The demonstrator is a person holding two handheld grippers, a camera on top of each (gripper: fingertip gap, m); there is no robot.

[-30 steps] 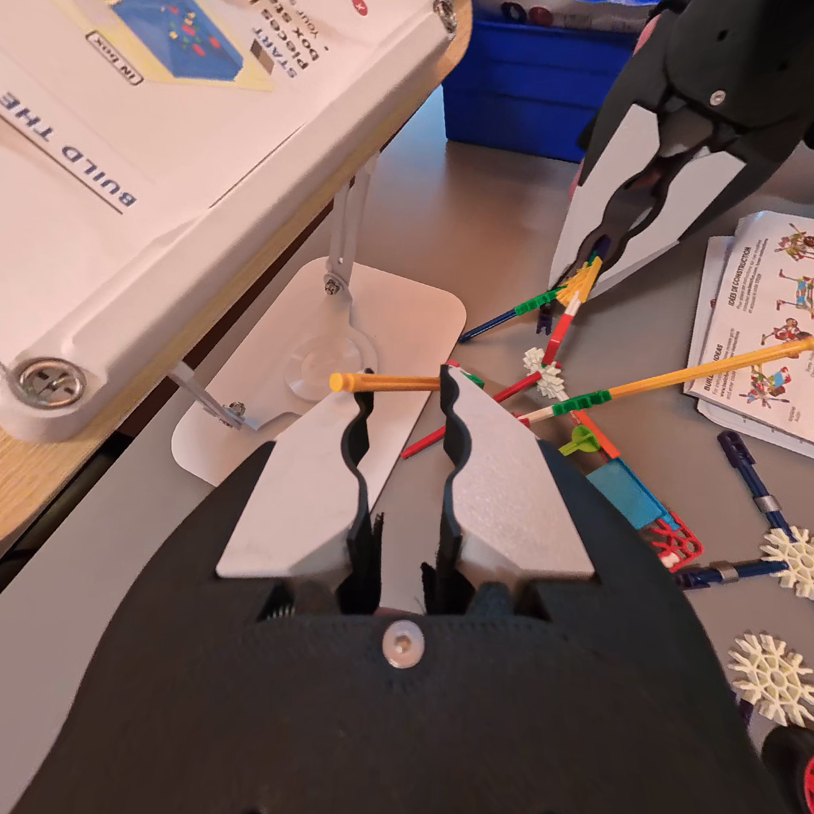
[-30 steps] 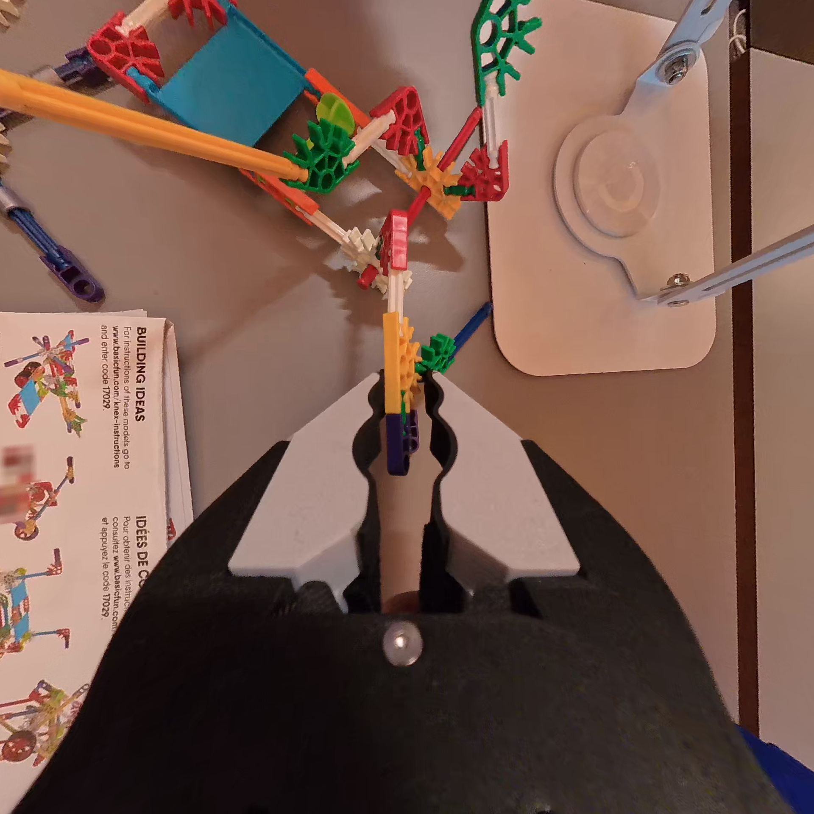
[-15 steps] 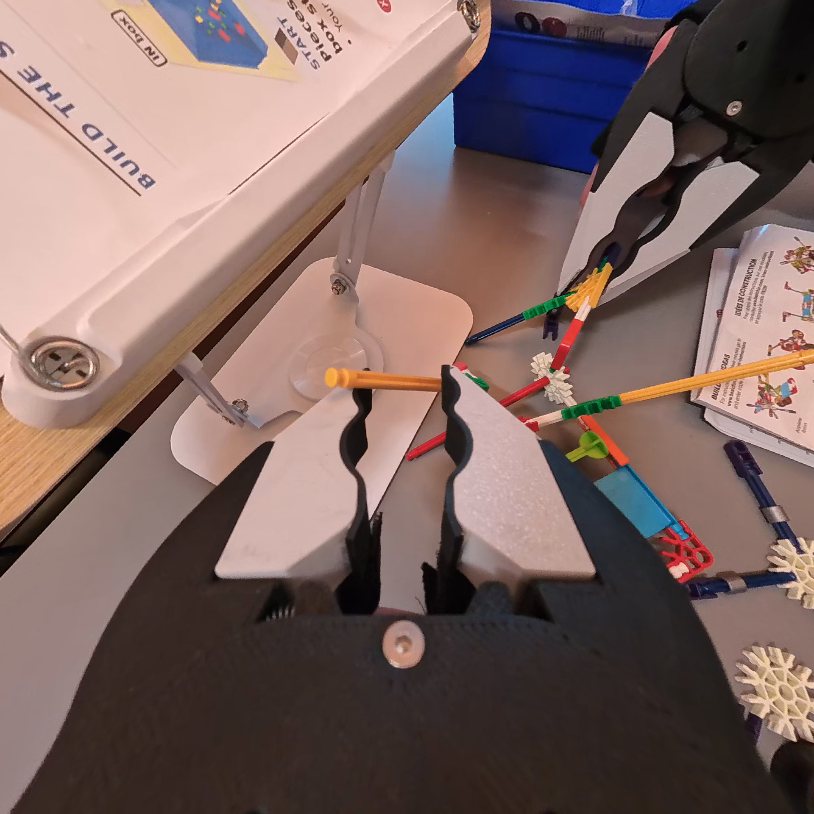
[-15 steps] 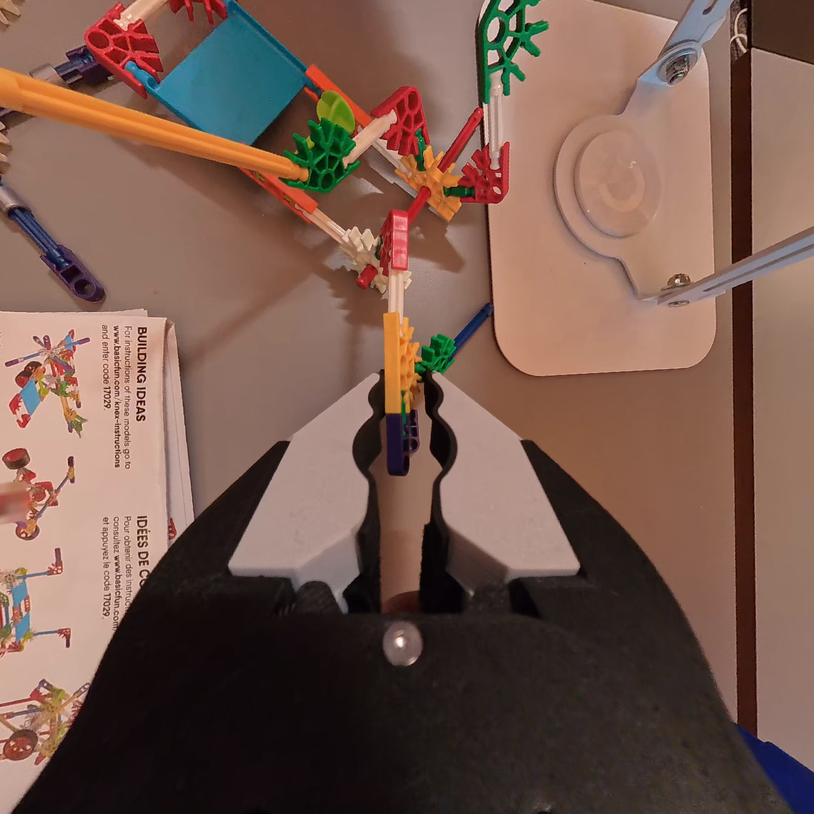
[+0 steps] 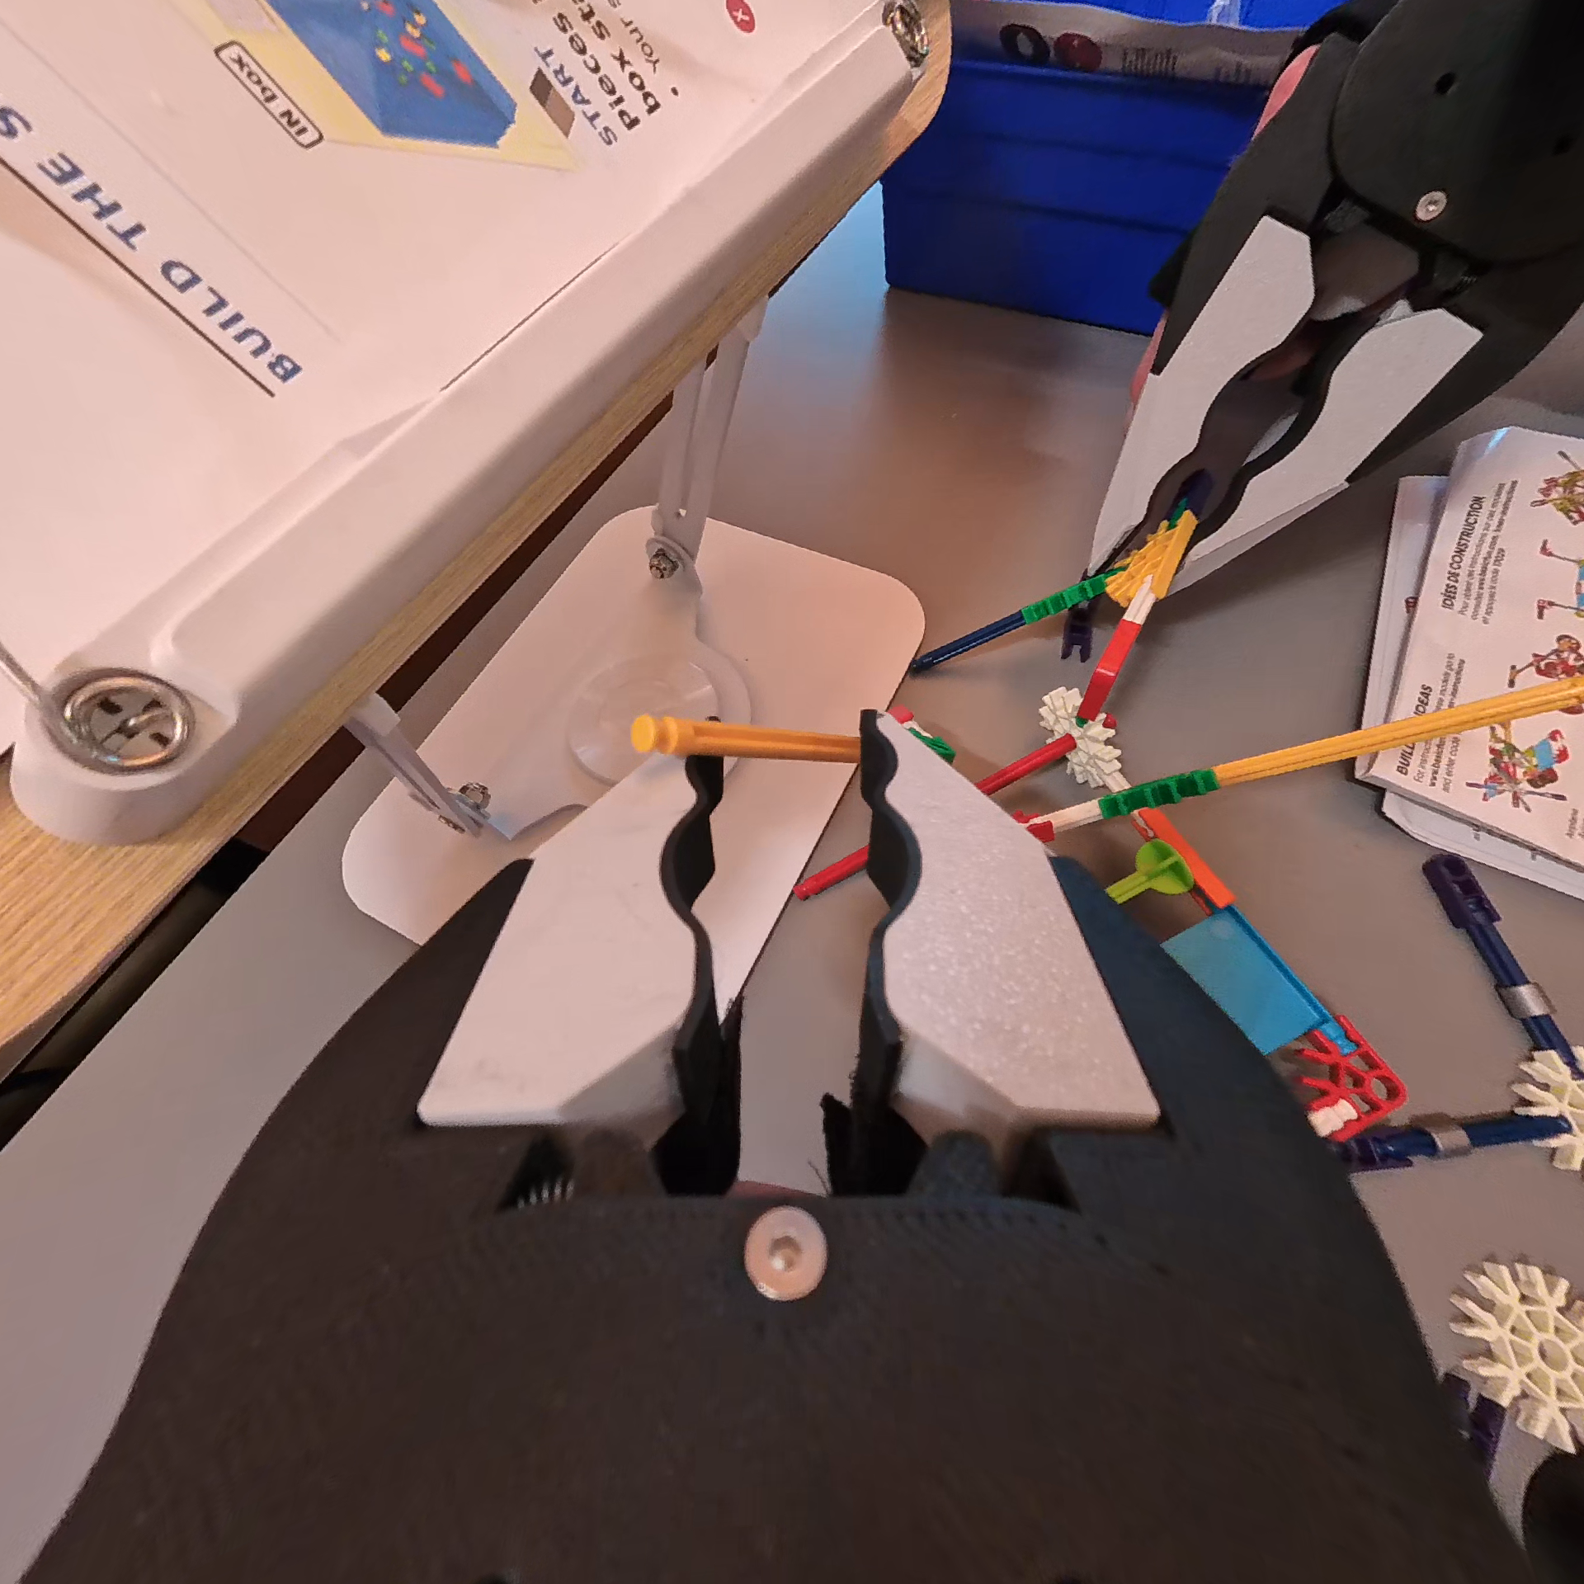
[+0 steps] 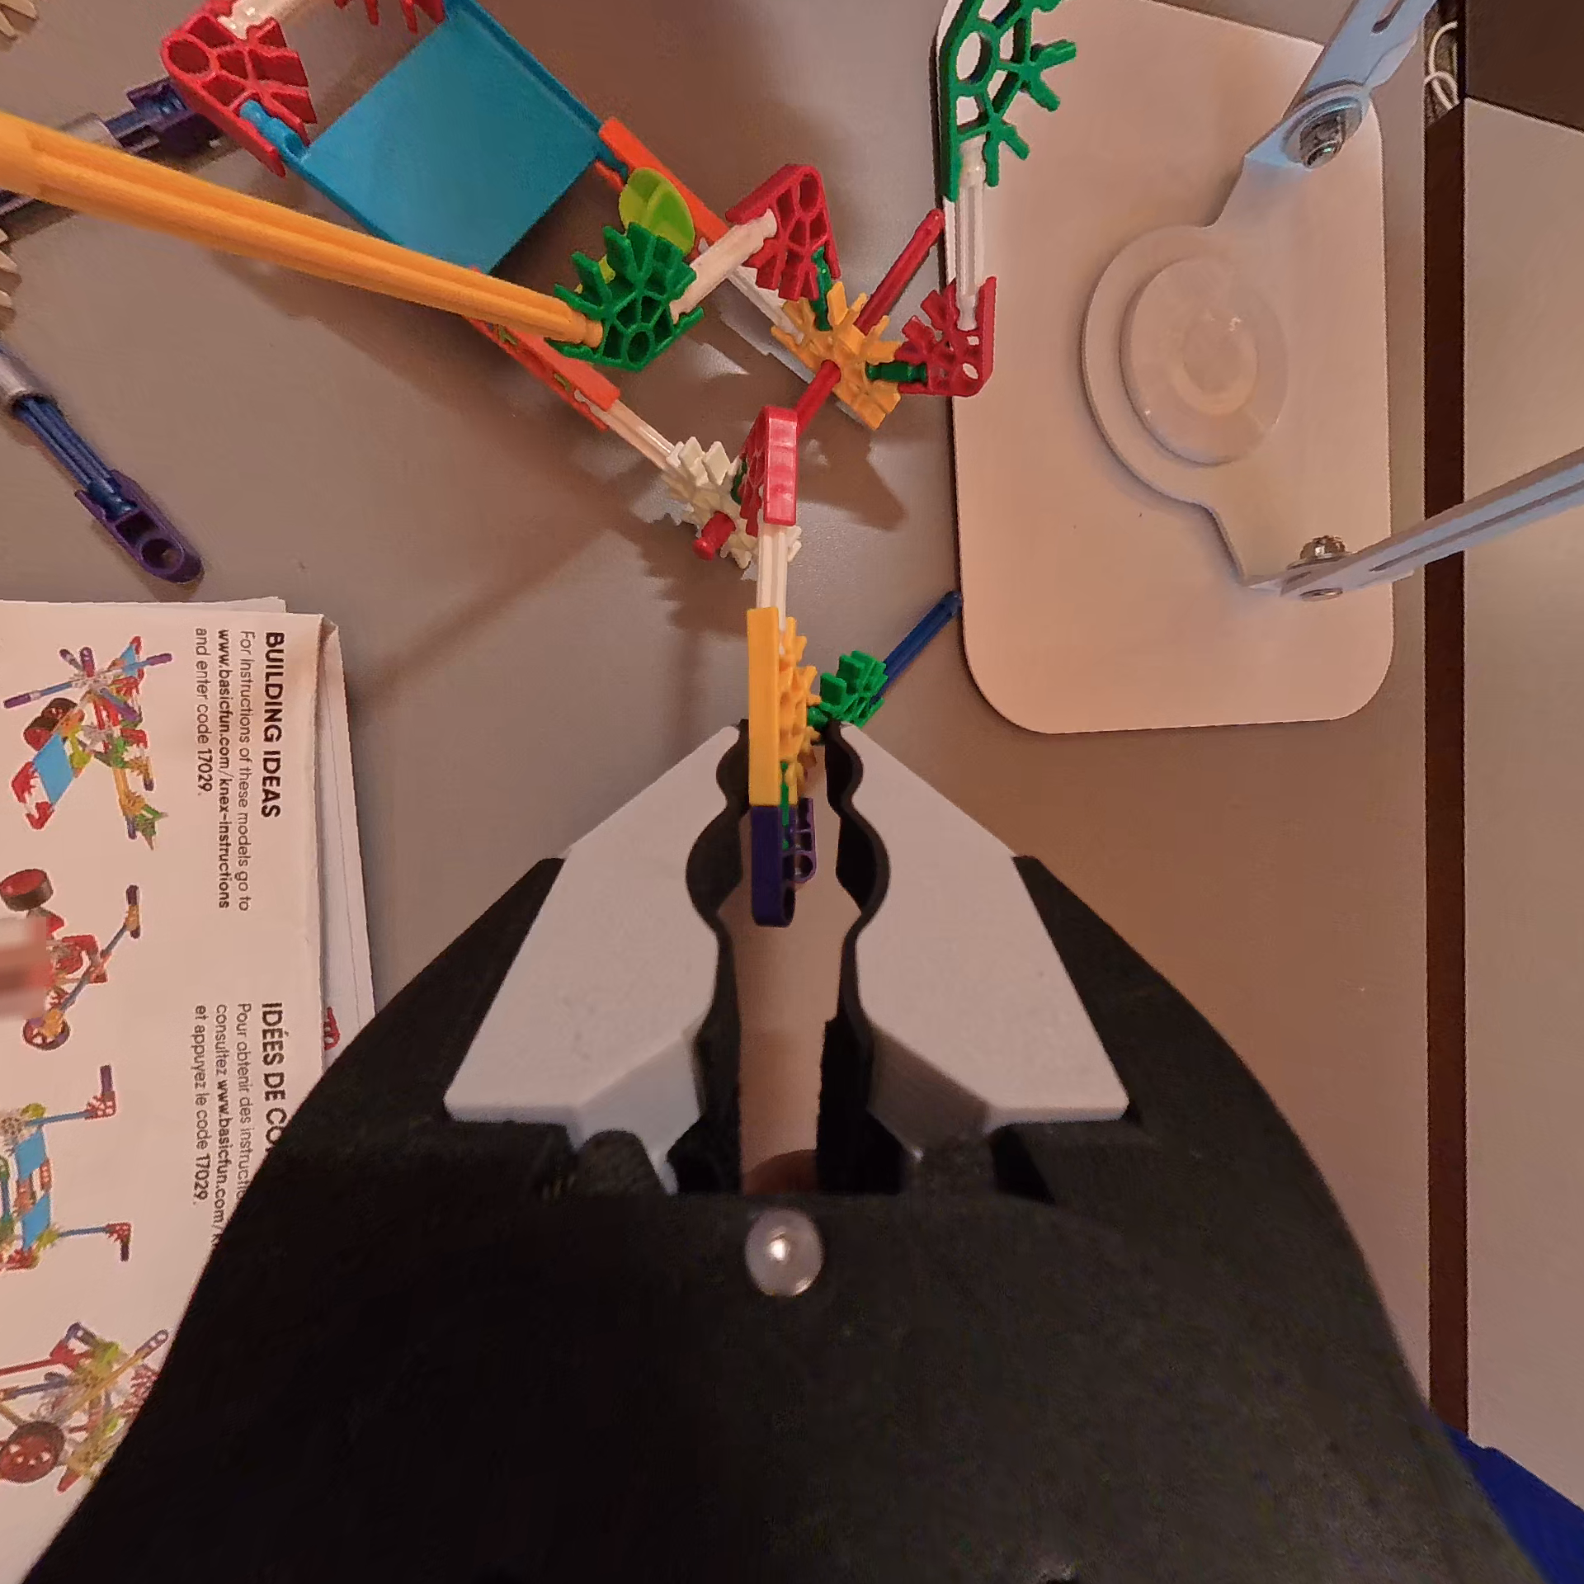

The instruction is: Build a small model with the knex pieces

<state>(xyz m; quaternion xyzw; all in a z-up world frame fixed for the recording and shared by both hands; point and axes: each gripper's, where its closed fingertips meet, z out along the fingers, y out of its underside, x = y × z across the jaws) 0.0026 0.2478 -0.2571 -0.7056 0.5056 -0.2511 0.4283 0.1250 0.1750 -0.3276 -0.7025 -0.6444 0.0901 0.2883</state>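
The right tongs (image 6: 784, 737) are squeezing a yellow connector (image 6: 771, 699) at one end of a toy model (image 6: 771, 343) made of colourful rods and connectors. A purple piece (image 6: 780, 861) is sitting between the fingers, just behind the yellow one. The fingers are almost closed, with only the toy pieces between them. The held end is looking a little raised, while the rest of the model is lying on the grey surface (image 6: 429, 480).

The left tongs (image 5: 780, 746) are standing partly open, with a clear gap between the fingers. A short orange rod (image 5: 746, 739) is crossing right at the tips. I cannot tell if the tips are touching it or if it is just poking out from the model behind the right finger.

The model is already partly built. It has a blue panel (image 6: 454, 150), a long yellow rod (image 6: 283, 240), red and green connectors and a white snowflake piece (image 6: 707, 484). How much is left to build is not showing.

Around it, loose white snowflake pieces (image 5: 1521, 1346) and blue rods (image 5: 1491, 960) are lying on the surface. A folded booklet (image 6: 171, 857) is resting beside the right tongs. A white stand base (image 6: 1114, 643) is sitting very close to the model, and one thin blue rod (image 6: 921, 630) is reaching its edge. A tilted board with a printed sheet (image 5: 343, 300) is hanging over the left side, and a blue bin (image 5: 1029, 214) is standing behind.
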